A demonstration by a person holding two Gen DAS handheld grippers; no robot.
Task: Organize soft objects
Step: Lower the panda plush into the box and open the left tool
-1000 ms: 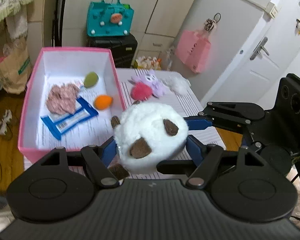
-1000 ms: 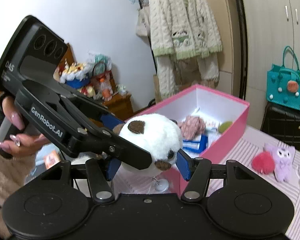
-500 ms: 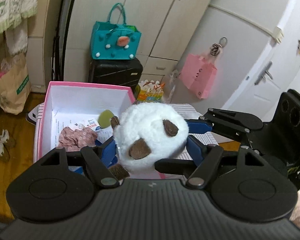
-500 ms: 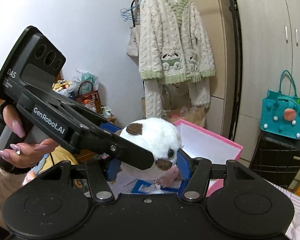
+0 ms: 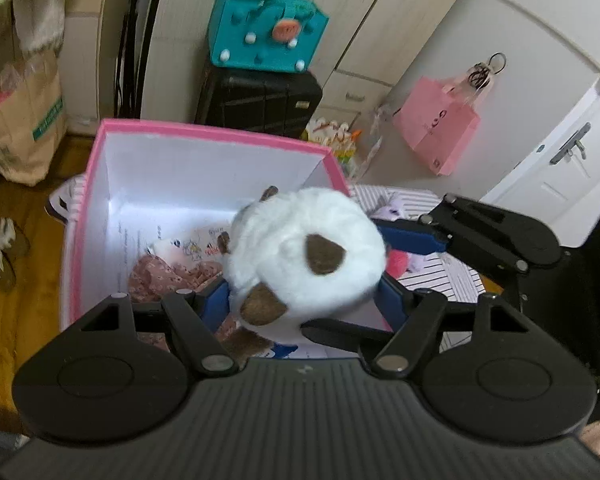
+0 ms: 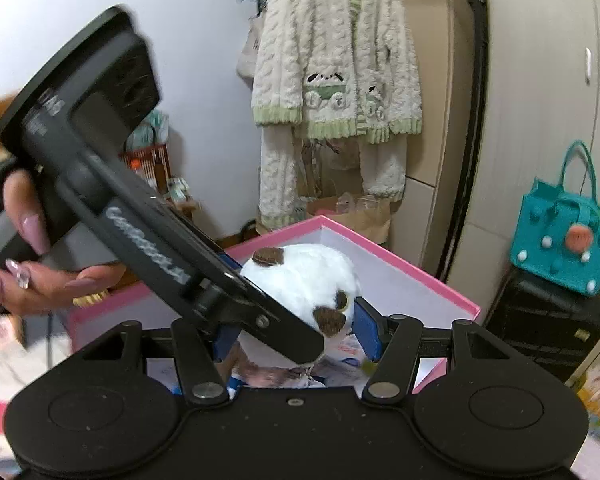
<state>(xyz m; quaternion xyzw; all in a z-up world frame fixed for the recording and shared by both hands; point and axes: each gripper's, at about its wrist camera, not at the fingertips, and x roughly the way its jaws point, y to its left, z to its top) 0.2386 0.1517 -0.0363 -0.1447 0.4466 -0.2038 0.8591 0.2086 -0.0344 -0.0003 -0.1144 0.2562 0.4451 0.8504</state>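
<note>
Round white plush toy with brown patches [image 5: 304, 256], light and squashy, is hanging mid-frame over the pink cardboard box [image 5: 204, 136]; left gripper [image 5: 302, 304] and right gripper [image 6: 296, 336] are both clamping its sides.

A striped table [image 5: 452, 276] carries a pink box [image 5: 216, 136] on its left; to the right lie a red pompom [image 5: 398, 262] and a lilac plush toy [image 5: 394, 212], close together.
</note>
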